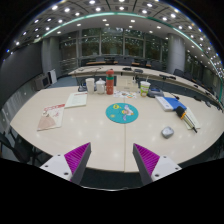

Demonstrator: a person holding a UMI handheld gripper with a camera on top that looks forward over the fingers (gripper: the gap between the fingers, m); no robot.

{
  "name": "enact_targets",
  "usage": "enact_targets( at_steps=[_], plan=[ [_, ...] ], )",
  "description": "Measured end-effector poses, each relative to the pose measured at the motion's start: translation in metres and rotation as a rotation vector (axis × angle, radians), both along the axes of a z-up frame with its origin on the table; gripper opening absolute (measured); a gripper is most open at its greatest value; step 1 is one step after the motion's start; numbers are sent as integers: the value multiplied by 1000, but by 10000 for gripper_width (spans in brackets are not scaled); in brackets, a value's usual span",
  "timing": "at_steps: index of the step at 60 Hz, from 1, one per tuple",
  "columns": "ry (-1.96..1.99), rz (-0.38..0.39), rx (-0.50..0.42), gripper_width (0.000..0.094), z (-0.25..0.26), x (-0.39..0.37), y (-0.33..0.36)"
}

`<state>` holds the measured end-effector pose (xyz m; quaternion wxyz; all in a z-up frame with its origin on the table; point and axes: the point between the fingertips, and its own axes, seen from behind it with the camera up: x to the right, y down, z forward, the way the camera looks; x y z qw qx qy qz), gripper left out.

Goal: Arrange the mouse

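Mouse (pixel 167 131) sits on table (pixel 100 125), well ahead of my fingers, off to right, beyond right pad. My gripper (pixel 110 158) spread wide, empty, held back from table edge. Step: approach, I judge. Next: advance forward-right, drop, straddle mouse.

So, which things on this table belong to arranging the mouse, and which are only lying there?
For the job:
- mouse, on the table beyond the fingers
- gripper, open, holding nothing

Lying about:
- round blue mat
- red can
- white cups
- booklet
- sheet of paper
- blue item, too small to identify
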<state>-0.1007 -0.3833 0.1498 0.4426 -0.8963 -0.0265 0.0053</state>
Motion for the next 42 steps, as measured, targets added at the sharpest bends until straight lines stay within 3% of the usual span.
enact_targets(
  at_steps=[6, 19, 42],
  plan=[
    [-28, -98, -37, 862, -25, 52, -3],
    [-78, -228, -7, 859, -84, 199, 53],
    [25, -273, -49, 862, -155, 289, 160]
  ],
)
